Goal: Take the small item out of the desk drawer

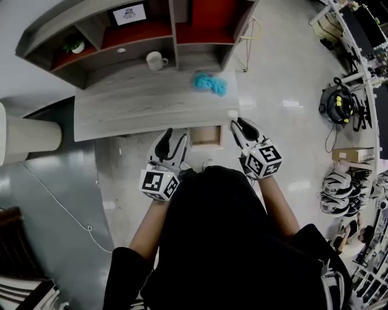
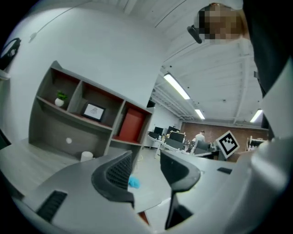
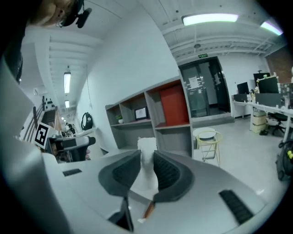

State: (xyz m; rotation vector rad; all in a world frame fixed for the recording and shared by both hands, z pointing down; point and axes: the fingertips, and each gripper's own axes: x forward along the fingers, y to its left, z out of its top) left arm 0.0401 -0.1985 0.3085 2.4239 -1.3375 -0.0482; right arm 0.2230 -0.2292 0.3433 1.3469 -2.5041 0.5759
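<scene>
The desk drawer stands pulled out from the front edge of the grey desk. Just right of it my right gripper is shut on a small white item. In the right gripper view that white item stands upright between the pads of the right gripper. My left gripper hangs left of the drawer, open, with nothing between its jaws. In the left gripper view the left gripper points toward the desk and shelves.
A blue fluffy thing and a white mug sit on the desk. A shelf unit with a framed picture and a small plant stands at its back. A wire stool is beyond the desk's right end.
</scene>
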